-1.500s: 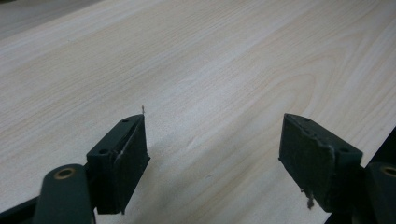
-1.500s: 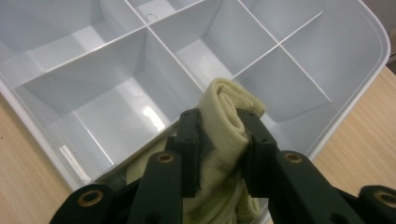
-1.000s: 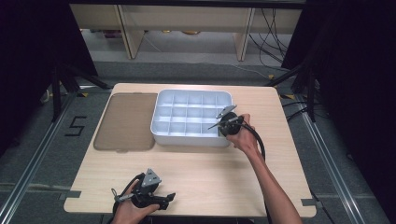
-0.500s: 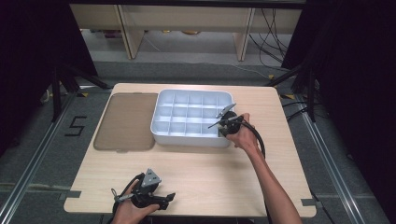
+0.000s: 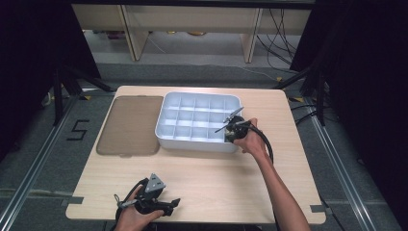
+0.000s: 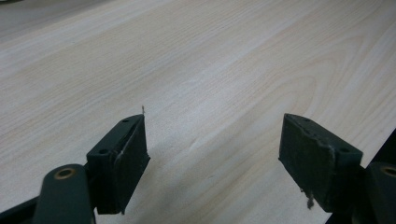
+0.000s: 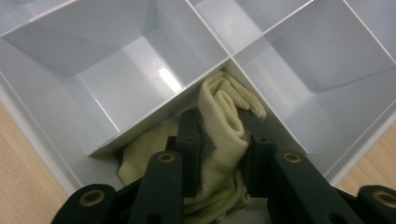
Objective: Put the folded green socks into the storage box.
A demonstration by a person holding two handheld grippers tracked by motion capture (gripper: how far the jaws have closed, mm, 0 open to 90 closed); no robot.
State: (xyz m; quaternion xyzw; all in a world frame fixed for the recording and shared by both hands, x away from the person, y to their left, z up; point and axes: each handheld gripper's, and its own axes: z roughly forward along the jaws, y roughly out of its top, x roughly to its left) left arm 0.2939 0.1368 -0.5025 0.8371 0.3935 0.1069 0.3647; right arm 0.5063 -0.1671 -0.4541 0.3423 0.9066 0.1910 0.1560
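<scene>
A white divided tray [image 5: 166, 132] stands on the wooden table, its cells [image 7: 116, 70] bare where they show. My right gripper [image 5: 230, 134] reaches into the tray's front right corner cell. In the right gripper view it [image 7: 223, 149] is shut on a pale yellow knitted cloth [image 7: 224, 126] that lies partly bunched in that cell. My left gripper [image 5: 166, 204] rests low near the table's front edge, held in a hand. The left gripper view has its jaws wide apart, so it [image 6: 212, 154] is open with only bare wood between them.
A brown flat lid [image 5: 130, 125] lies on the table left of the tray. Light wood tabletop [image 5: 216, 178] stretches between the tray and the front edge. Black cables trail from both grippers. Shelving and dark stands stand beyond the table.
The right gripper has shifted slightly lower and nearer at the tray's front right corner. The left gripper has not moved.
</scene>
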